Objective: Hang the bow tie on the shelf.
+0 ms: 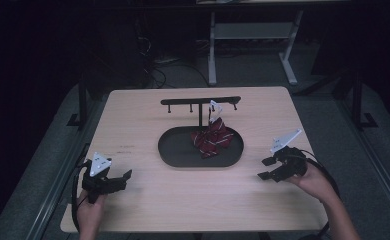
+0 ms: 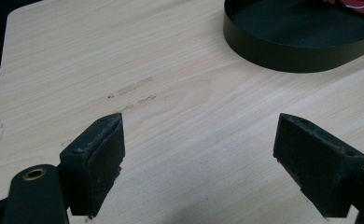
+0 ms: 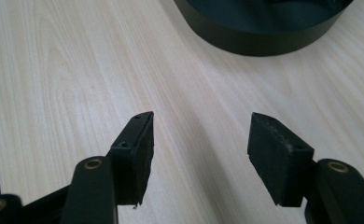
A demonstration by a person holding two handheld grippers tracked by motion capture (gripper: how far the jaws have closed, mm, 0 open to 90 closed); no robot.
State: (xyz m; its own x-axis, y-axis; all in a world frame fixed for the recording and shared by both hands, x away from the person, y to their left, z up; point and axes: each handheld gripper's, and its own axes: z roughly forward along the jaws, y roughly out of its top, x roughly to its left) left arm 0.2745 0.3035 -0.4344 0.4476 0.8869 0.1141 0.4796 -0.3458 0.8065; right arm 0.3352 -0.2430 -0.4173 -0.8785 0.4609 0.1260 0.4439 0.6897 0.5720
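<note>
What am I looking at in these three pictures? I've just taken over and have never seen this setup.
There is no robot here: a person holds hand-held tongs in each hand at a wooden table. The high view looks down from above; the left tongs sit near the table's left front, the right tongs near its right front. The other two pictures come from cameras riding on each tool, looking along its two black jaws. Both sets are open and hold nothing. In the middle stands a black oval tray with a hanger-like stand rising from it. A red striped cloth lies in the tray, under the stand.
</note>
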